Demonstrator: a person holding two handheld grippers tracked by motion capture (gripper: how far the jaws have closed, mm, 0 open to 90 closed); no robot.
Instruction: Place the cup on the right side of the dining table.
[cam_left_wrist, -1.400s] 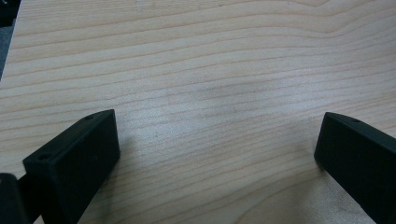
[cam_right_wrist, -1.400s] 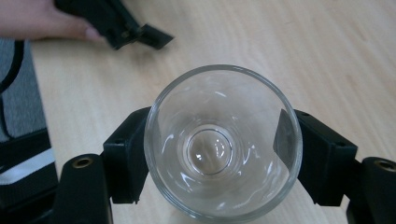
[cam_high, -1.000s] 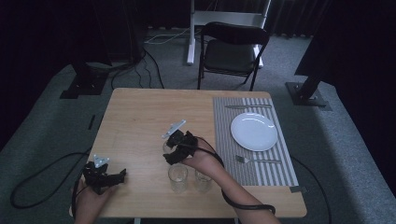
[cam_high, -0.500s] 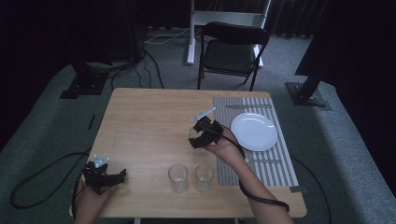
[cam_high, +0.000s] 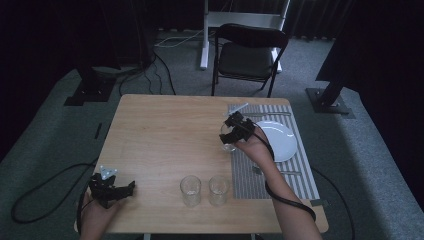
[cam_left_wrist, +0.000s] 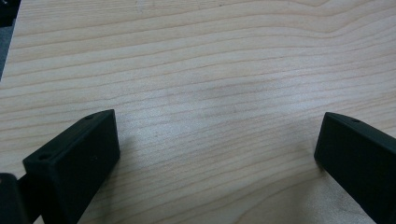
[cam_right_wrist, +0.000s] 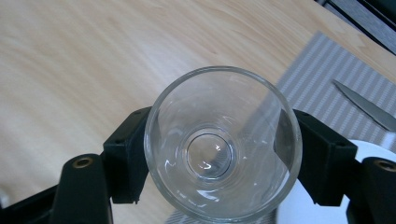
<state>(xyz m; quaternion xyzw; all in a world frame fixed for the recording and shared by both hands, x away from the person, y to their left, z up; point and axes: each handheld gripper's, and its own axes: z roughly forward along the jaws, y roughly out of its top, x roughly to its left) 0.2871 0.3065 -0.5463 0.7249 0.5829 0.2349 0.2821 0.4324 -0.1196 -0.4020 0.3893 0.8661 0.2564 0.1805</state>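
Two clear glasses (cam_high: 191, 190) (cam_high: 218, 190) stand side by side near the counter's (cam_high: 165, 135) front edge, upright and just apart, prob. waiting their turn. At the near left corner, the left gripper (cam_high: 111, 190) rests low over bare wood, fingers (cam_left_wrist: 74, 158) wide apart w/ nothing between them; it looks parked out of the way.

Farther in, the right gripper (cam_high: 235, 131) holds a third glass (cam_right_wrist: 222, 142), fingers (cam_right_wrist: 128, 154) clamped on opposite sides of its wall. Seen from the right gripper view, the glass is empty and mouth-up, gripped below the rim so it stays level. It hangs at the left edge of a striped grey placemat (cam_high: 272, 170), just beside a white plate (cam_high: 280, 140), which suggests it's headed for a spot by the place setting.

A fork (cam_high: 277, 172) lies on the mat nearer the person; a knife (cam_right_wrist: 364, 105) lies beyond the plate. Past the counter stands a black folding chair (cam_high: 247, 55) on grey carpet.
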